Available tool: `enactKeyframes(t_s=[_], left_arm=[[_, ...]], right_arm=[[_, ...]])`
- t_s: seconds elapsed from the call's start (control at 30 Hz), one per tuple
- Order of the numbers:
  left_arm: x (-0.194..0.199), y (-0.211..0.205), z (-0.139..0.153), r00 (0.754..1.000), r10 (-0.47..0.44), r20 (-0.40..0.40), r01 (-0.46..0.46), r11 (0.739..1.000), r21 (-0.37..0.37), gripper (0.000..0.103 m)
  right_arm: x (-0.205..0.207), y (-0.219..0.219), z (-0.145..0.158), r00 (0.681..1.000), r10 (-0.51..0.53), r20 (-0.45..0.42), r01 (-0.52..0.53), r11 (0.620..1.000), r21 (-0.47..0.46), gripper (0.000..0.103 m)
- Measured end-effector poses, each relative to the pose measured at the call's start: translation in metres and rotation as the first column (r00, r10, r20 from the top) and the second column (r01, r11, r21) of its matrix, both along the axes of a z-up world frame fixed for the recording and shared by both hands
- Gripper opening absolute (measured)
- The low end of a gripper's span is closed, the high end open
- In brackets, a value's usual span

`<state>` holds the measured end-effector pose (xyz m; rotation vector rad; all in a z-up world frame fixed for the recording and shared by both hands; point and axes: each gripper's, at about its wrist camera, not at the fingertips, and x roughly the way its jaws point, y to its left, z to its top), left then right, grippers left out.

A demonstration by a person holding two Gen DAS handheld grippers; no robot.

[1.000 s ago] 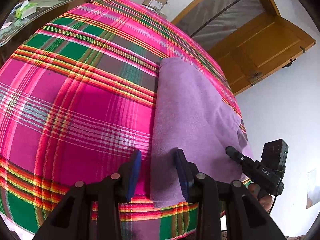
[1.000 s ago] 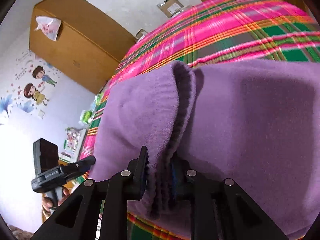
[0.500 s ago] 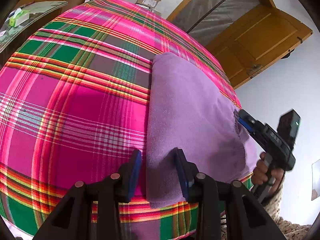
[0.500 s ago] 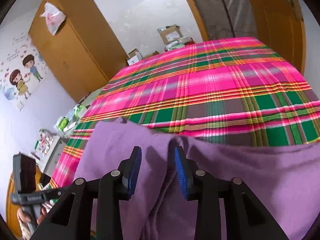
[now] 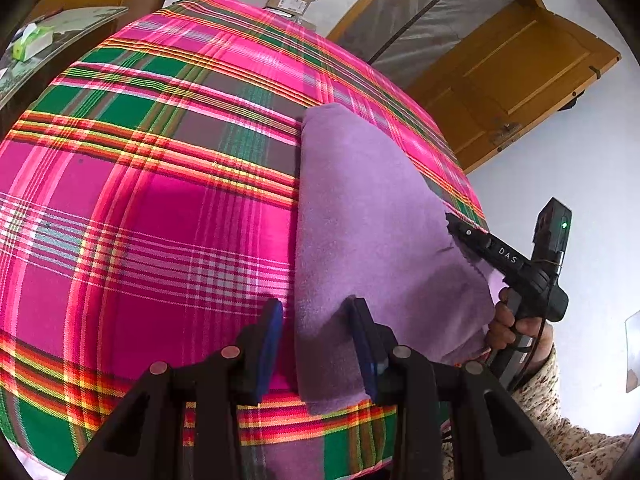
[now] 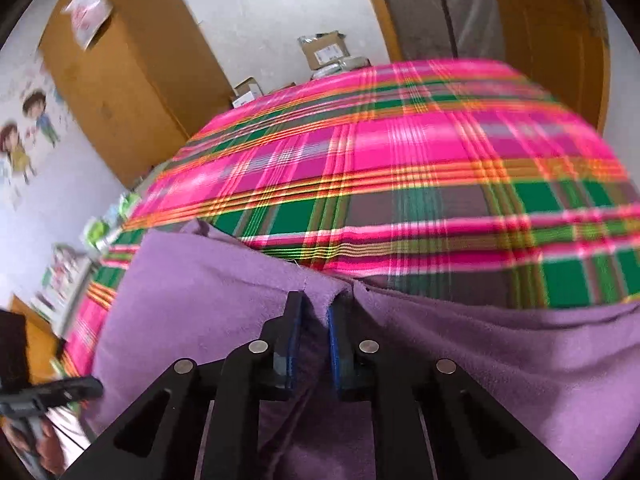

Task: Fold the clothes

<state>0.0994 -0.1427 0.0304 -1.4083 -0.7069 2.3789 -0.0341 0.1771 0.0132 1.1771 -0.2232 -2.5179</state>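
Note:
A folded purple fleece garment (image 5: 360, 216) lies on the pink, green and orange plaid bedspread (image 5: 140, 200), near its right and front edge. My left gripper (image 5: 316, 320) is open, its jaws straddling the garment's near left edge without pinching it. My right gripper (image 6: 314, 312) is shut on a pinch of the garment's edge (image 6: 320, 300); it shows in the left wrist view (image 5: 472, 240) at the garment's right side. The garment also fills the lower part of the right wrist view (image 6: 480, 360).
A wooden door (image 5: 500, 80) stands open behind the bed. A wooden wardrobe (image 6: 120, 80) and cardboard boxes (image 6: 324, 50) are at the far side. A glass-topped table (image 5: 60, 28) with a tissue pack is at the left. The bed's front edge is close below the grippers.
My right gripper was shut on a thick fold, opened half a second ago, and has now closed again on the garment's edge. The left gripper stayed open in place.

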Motion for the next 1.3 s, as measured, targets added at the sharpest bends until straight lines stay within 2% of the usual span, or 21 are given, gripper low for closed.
enactKeyframes(t_s=[0.07,0.17,0.27,0.37,0.43,0.53,0.63,0.87,1.0,1.13,1.3], left_arm=[[0.003,0.001,0.001,1.000,-0.003,0.000,0.003,1.000,-0.006,0.035],[0.005,0.001,0.001,1.000,-0.005,-0.001,0.005,1.000,-0.008,0.035],[0.007,0.000,0.001,1.000,-0.006,0.000,0.006,1.000,-0.009,0.035],[0.010,0.001,0.001,1.000,-0.008,0.000,0.008,1.000,-0.015,0.035],[0.013,0.001,0.001,1.000,-0.011,-0.002,0.011,1.000,-0.021,0.035],[0.018,0.001,0.002,1.000,-0.017,-0.008,0.017,1.000,-0.026,0.035],[0.023,0.001,0.003,1.000,-0.026,-0.015,0.025,0.999,-0.032,0.035],[0.034,0.002,0.004,0.999,-0.049,-0.023,0.047,0.997,-0.053,0.035],[0.035,0.003,0.003,0.998,-0.052,-0.032,0.050,0.997,-0.058,0.035],[0.039,0.002,0.004,0.997,-0.068,-0.031,0.066,0.997,-0.041,0.035],[0.043,-0.002,0.003,0.996,-0.085,-0.028,0.085,0.996,-0.026,0.035]], right_arm=[[0.008,-0.001,0.010,1.000,0.000,-0.026,0.000,1.000,0.026,0.019],[0.029,-0.003,0.027,0.993,0.012,-0.116,-0.004,0.998,0.065,0.019],[0.056,-0.011,0.034,0.984,0.081,-0.158,-0.068,0.994,0.084,0.019],[0.076,-0.019,0.028,0.978,0.134,-0.158,-0.119,0.988,0.102,0.019],[0.091,-0.027,0.020,0.971,0.168,-0.169,-0.142,0.978,0.156,0.019],[0.107,-0.032,0.005,0.967,0.180,-0.182,-0.136,0.964,0.230,0.020],[0.122,-0.028,-0.002,0.960,0.175,-0.218,-0.115,0.958,0.264,0.024],[0.132,-0.022,0.010,0.962,0.149,-0.228,-0.087,0.962,0.259,0.026],[0.140,-0.042,0.018,0.932,0.217,-0.290,-0.151,0.961,0.233,0.026],[0.145,-0.062,0.003,0.923,0.303,-0.239,-0.241,0.936,0.255,0.026],[0.143,-0.062,-0.006,0.933,0.306,-0.188,-0.251,0.930,0.268,0.025]])
